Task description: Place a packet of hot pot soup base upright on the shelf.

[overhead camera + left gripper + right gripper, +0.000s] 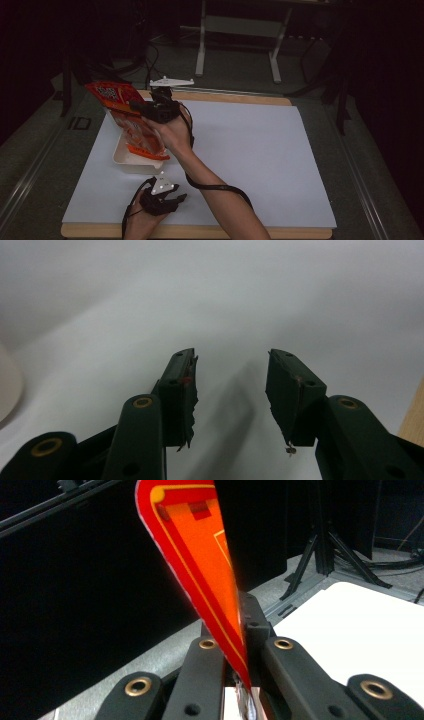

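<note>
Nearest, at six o'clock, the left tool [176, 199] hovered over the counter [250, 150], jaws apart and empty. Beyond it, at ten o'clock, sat a white tray [125, 161] near the counter's left edge, with bare room from twelve to four o'clock. Above the tray the right tool [136, 106] was clamped on a glossy red-orange snack bag [127, 117], long axis tilted, top toward eleven o'clock.
</note>
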`<state>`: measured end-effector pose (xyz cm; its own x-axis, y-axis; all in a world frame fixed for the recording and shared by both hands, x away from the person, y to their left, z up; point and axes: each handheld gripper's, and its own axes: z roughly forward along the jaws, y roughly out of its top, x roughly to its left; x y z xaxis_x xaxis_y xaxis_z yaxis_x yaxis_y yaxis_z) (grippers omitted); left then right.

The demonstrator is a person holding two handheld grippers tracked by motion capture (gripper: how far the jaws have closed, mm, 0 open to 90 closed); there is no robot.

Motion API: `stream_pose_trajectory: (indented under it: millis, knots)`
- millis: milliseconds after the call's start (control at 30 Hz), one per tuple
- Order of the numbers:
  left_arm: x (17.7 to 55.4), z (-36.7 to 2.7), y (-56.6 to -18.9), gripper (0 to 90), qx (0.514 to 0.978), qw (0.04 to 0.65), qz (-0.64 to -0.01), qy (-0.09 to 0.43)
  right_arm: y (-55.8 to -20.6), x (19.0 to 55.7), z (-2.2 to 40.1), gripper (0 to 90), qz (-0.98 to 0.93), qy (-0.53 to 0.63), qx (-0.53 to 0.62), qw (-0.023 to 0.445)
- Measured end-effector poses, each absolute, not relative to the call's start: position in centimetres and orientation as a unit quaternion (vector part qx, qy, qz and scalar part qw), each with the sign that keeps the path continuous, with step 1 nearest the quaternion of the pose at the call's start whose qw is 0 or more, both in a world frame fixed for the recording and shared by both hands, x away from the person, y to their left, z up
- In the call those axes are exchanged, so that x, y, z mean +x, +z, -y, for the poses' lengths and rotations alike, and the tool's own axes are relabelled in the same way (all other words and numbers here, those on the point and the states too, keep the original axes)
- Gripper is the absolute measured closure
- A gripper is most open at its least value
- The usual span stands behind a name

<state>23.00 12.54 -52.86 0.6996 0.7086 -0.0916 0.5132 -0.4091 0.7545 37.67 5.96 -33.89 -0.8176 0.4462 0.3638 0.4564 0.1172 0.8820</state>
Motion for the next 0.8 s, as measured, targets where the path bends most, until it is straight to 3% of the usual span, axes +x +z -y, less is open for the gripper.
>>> stream_pose_trajectory:
  millis: [500,800]
  knots:
    - [22.3,-14.0,-52.5,55.0,0.823,0.403,-0.379,0.127,-35.2,37.2,-5.6,90.0,0.691,-0.629,-0.355,-0.026]
    - [22.3,-14.2,-52.5,55.0,0.822,0.403,-0.381,0.128,-36.6,36.5,-5.4,90.0,0.677,-0.649,-0.348,-0.002]
